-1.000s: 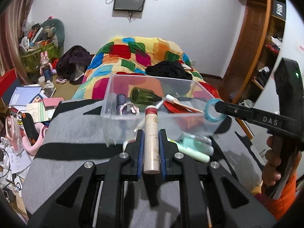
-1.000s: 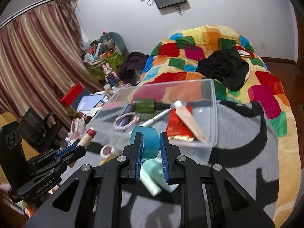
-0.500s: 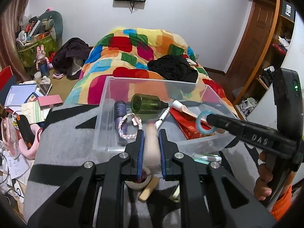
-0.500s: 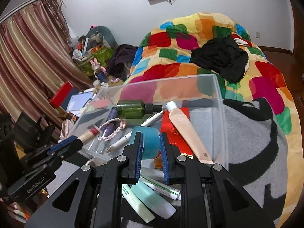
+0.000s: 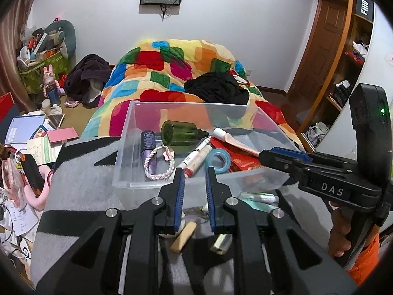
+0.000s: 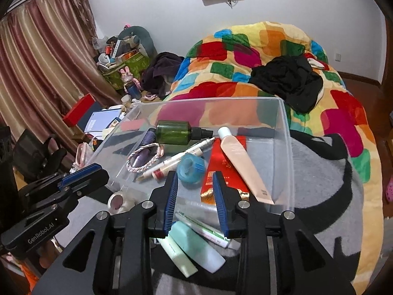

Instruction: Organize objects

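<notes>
Both grippers hang with their jaws apart and nothing in them: the left gripper (image 5: 194,179) and the right gripper (image 6: 195,184) sit at the near edge of the clear bin (image 5: 127,132). Inside it lie the blue tape roll (image 6: 191,168), a cream tube with a red cap (image 5: 196,162), a green bottle (image 5: 180,134), a braided bracelet (image 5: 159,163) and a red packet (image 6: 224,164). Under the bin spreads a grey and black blanket (image 6: 319,184) (a patchwork quilt (image 6: 245,56) behind). Near the grippers, mint tubes (image 6: 194,248) lie loose. Curtains (image 6: 41,64) hang far left.
</notes>
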{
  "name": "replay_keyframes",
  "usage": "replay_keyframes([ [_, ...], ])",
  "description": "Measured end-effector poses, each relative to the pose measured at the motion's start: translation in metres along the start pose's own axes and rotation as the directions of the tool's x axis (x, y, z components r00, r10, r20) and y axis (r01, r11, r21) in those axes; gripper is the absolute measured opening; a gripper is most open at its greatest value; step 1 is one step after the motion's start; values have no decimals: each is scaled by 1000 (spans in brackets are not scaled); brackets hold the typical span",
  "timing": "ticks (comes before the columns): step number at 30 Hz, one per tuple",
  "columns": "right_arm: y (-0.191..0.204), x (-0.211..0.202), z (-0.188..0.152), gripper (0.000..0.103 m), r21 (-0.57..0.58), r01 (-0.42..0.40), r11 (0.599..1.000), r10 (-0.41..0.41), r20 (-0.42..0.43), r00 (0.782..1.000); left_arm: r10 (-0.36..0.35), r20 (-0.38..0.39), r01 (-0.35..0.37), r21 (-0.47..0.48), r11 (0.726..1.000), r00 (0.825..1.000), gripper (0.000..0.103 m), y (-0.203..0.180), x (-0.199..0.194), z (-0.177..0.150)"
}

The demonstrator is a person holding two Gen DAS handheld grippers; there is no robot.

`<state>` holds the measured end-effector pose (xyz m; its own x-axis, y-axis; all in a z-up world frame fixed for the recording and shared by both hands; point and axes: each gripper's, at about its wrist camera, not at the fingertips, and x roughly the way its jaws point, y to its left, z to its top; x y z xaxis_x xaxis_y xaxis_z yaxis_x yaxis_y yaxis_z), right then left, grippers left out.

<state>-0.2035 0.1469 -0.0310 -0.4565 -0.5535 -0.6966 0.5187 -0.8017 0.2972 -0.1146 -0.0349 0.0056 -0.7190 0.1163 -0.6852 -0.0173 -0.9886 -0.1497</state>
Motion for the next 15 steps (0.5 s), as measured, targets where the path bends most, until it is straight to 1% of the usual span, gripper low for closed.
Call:
replay_keyframes([
  [1, 1, -3, -1, 27, -7, 2, 1000, -2, 5, 1000, 4, 4, -4, 2, 1000, 1000, 20, 0, -2, -1],
  [3, 2, -10, -5, 30, -24, 6, 1000, -6, 18, 1000, 10, 16, -10, 5, 1000, 1000, 33, -2, -8, -5],
  [5, 3, -18, -9, 35, -37, 11, 999, -10, 29, 1000, 16, 25, -16, 6, 1000, 1000, 43, -3, -13, -11],
  [6, 3, -22, -12, 36, -47, 14, 999, -12, 36, 999, 20, 28, -20, 9, 1000, 999, 45, -4, -15, -13],
  [10, 8, -32, -28, 37, -104, 31, 994, -26, 42, 999, 15, 12, -16, 29, 999, 1000, 46, -7, -18, -27],
  [15, 11, -26, -59, 37, -153, 6, 988, -11, -28, 1000, -4, -39, 7, 76, 997, 999, 46, -16, -12, -49],
])
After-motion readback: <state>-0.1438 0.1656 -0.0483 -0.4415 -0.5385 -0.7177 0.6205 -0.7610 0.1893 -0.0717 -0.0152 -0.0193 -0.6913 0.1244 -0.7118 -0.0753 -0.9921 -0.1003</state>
